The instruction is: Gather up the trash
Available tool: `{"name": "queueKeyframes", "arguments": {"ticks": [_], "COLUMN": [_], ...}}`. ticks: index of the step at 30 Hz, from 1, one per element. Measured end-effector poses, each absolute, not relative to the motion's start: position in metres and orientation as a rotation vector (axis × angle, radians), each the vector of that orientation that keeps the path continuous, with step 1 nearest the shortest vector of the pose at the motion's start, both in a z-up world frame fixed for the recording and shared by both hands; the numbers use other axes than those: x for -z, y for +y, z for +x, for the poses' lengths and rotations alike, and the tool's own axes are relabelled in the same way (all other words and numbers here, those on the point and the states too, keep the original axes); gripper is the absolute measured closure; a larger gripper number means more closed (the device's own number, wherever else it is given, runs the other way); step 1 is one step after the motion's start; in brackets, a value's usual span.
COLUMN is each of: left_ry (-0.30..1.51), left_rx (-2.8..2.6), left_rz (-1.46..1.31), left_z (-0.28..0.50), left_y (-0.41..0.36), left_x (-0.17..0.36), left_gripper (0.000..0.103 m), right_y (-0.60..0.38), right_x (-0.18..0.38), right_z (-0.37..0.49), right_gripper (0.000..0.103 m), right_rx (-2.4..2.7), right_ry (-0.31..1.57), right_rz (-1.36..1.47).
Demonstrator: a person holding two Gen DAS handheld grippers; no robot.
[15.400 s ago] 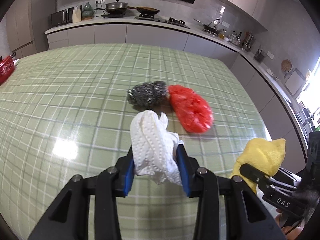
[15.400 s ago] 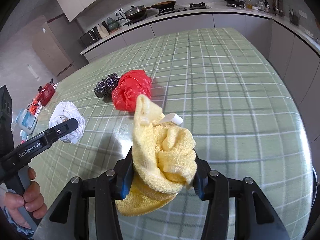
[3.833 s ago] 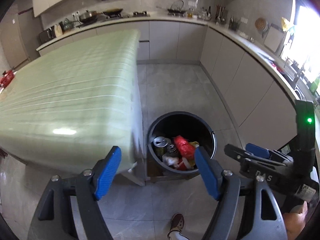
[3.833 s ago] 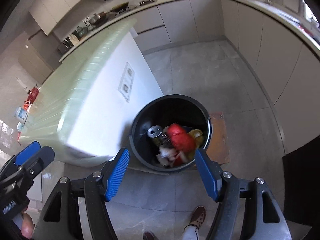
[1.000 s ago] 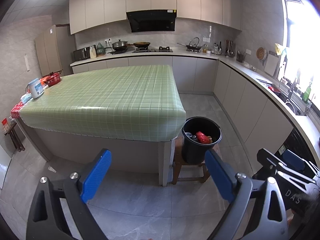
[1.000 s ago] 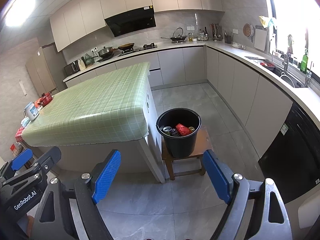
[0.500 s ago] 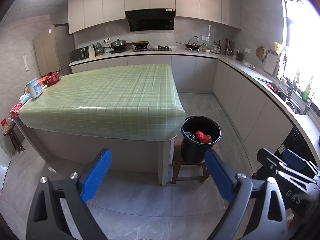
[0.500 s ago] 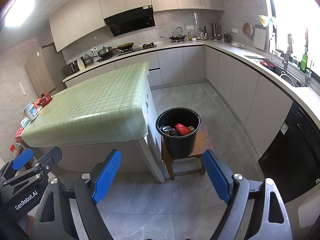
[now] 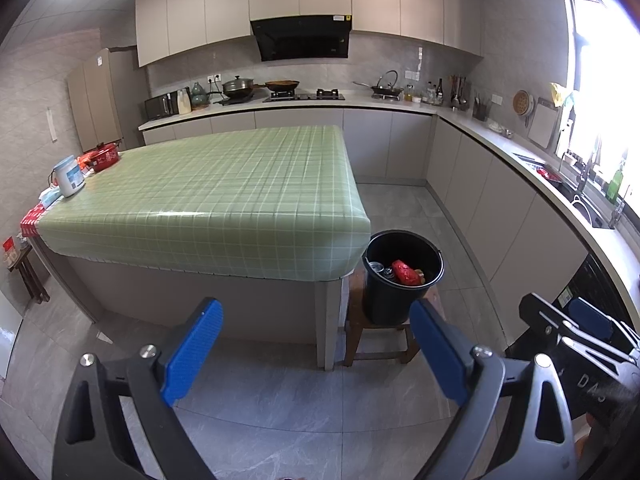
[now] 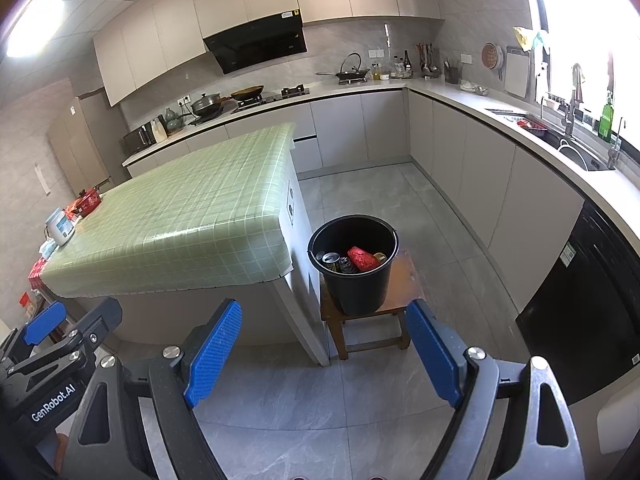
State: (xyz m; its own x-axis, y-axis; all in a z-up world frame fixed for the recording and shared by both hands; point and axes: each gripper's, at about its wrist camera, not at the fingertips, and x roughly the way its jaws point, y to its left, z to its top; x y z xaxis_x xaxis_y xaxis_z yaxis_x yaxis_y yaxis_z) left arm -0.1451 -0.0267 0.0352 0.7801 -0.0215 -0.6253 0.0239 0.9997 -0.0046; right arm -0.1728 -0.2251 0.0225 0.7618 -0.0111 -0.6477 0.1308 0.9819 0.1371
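Note:
A black bucket [image 9: 402, 276] [image 10: 354, 268] stands on a low wooden stool [image 10: 404, 284] by the corner of the island. Inside it lie a red plastic bag [image 9: 405, 272] [image 10: 362, 258], a drink can [image 10: 331, 258] and other scraps. My left gripper [image 9: 316, 344] is open, its blue pads wide apart over the floor, well short of the bucket, holding nothing. My right gripper [image 10: 324, 344] is open too and holds nothing. Each gripper shows at the edge of the other's view: the right gripper [image 9: 580, 340] and the left gripper [image 10: 60, 336].
The island under a green checked cloth [image 9: 216, 192] [image 10: 192, 216] carries a white jar [image 9: 69, 176] and a red pot [image 9: 102, 156] at its far left end. Grey cabinets and a counter [image 10: 500, 148] run along the back and right. Grey floor tiles [image 9: 300, 400] lie ahead.
Hardly anything differs; the left wrist view has shifted very slightly, and both grippers stay open and bare.

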Motion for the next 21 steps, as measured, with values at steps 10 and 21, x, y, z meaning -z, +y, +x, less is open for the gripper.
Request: {"name": "queueKeyframes", "arguments": {"ticks": [10, 21], "left_ry": [0.683, 0.672], "left_rx": [0.025, 0.064], "left_rz": [0.004, -0.003], "left_z": [-0.1429, -0.1396], "left_y": [-0.0242, -0.0225], "left_x": [-0.034, -0.0318], "left_gripper": [0.007, 0.008], "right_y": [-0.2261, -0.2236], "right_x": [-0.0222, -0.0242], "right_z": [-0.1698, -0.1663], "right_gripper": [0.017, 0.017], "right_rx": [0.073, 0.075], "right_ry": [0.709, 0.706], "right_rz": [0.178, 0.177]}}
